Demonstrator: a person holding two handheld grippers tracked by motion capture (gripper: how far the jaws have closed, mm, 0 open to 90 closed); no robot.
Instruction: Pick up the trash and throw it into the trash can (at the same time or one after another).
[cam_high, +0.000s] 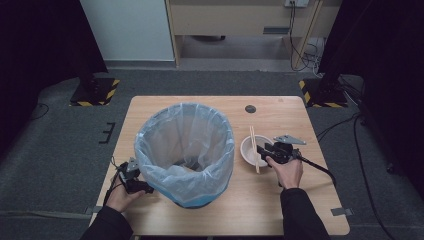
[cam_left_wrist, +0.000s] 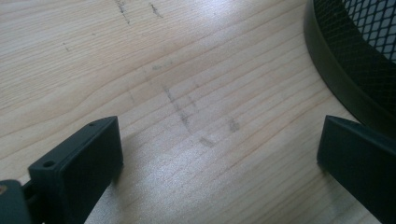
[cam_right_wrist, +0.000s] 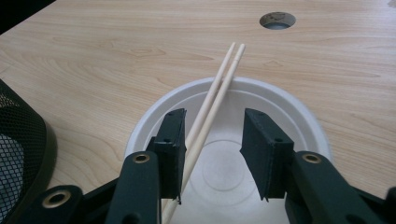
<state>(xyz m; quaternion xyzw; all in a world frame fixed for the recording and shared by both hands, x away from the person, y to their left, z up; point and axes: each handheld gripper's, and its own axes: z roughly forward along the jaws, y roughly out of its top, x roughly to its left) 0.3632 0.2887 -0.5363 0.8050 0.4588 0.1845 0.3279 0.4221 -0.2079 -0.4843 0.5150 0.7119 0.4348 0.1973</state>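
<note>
The right tongs (cam_right_wrist: 212, 154) hang apart over the white bowl (cam_high: 247, 150) near the desk's right edge, the chopsticks (cam_right_wrist: 215, 95) between their jaws, touching one; they should likely close squarely on both sticks. The left tongs (cam_left_wrist: 219, 158) sit apart beside the lined mesh bin (cam_high: 186, 150) near the front-left corner. The pale wooden desk (cam_high: 280, 205) stands on grey carpet.

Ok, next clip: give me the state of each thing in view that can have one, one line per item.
Waste bin: upright on the table, lined with a clear bag, mouth open.
Bowl: upright, nothing inside it; chopsticks lie across it.
Chopsticks: a pair side by side, resting on the bowl's rim, between the right jaws, not clamped.
Left gripper: open, jaws wide over bare wood beside the bin.
Right gripper: open, over the bowl.
</note>
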